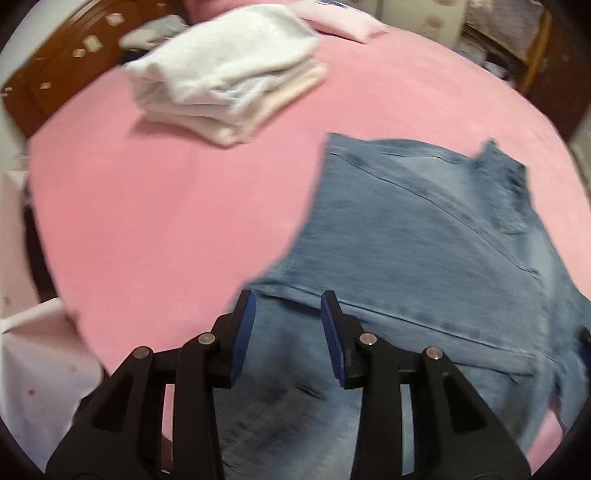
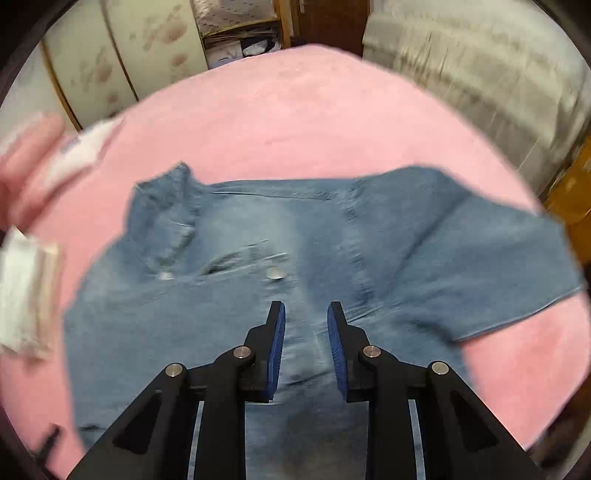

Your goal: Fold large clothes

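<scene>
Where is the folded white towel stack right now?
In the left wrist view, the folded white towel stack lies upper left on the pink bed sheet, apart from the blue denim shirt.

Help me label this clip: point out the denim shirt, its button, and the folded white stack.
denim shirt (image 2: 424, 240), right wrist view, sleeve
button (image 2: 275, 273), right wrist view, face
folded white stack (image 1: 225, 74), left wrist view, top layer

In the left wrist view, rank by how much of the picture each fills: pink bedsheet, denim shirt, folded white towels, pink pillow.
1. pink bedsheet
2. denim shirt
3. folded white towels
4. pink pillow

The shirt lies nearest the camera and the pillow is cut off at the frame edge, so true sizes stay unsure.
</scene>
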A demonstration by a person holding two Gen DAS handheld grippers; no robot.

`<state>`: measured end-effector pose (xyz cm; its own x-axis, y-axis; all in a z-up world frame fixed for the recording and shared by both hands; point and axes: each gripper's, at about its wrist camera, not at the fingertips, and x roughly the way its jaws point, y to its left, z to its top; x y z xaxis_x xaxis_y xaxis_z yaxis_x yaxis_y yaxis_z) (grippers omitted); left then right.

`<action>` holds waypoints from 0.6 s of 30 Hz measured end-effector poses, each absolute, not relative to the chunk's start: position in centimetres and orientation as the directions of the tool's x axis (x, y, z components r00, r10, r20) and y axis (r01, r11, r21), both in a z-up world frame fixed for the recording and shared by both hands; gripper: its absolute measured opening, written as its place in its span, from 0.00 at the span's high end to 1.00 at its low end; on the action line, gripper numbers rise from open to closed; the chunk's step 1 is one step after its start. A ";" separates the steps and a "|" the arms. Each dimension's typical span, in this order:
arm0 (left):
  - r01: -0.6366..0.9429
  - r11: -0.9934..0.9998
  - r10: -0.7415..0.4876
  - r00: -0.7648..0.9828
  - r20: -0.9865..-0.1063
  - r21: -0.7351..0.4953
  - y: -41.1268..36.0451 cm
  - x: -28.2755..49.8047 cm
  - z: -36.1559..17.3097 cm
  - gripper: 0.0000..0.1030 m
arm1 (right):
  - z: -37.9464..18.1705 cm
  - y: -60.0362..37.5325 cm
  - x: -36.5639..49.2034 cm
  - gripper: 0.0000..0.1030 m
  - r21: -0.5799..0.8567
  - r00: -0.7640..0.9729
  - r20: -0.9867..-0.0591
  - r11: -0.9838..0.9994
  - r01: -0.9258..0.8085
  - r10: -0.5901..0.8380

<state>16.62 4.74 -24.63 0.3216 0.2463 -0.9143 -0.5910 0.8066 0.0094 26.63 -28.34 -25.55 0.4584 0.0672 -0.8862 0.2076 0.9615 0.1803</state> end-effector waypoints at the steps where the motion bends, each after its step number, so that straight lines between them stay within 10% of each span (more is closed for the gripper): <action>1: -0.560 0.829 0.212 0.325 -0.921 -0.007 4.2 17.3 -24.7 0.68 | -26.3 -28.1 27.2 0.77 0.290 0.407 -0.892 0.940 0.182 0.196; 6: -0.409 0.881 -0.091 0.350 -0.932 -0.240 2.3 21.5 -27.4 0.68 | -30.4 -22.3 27.3 0.84 0.629 0.233 -0.765 0.775 0.065 0.601; 10: -0.376 0.896 -0.153 0.236 -0.960 -0.235 0.5 23.7 -30.3 1.00 | -34.1 -16.9 27.2 0.91 0.597 0.130 -0.792 0.802 -0.039 0.596; 18: -0.507 0.843 -0.093 0.189 -0.978 -0.179 4.6 22.2 -32.3 1.00 | -38.7 -21.4 29.4 0.99 0.564 0.181 -0.818 0.823 0.066 0.546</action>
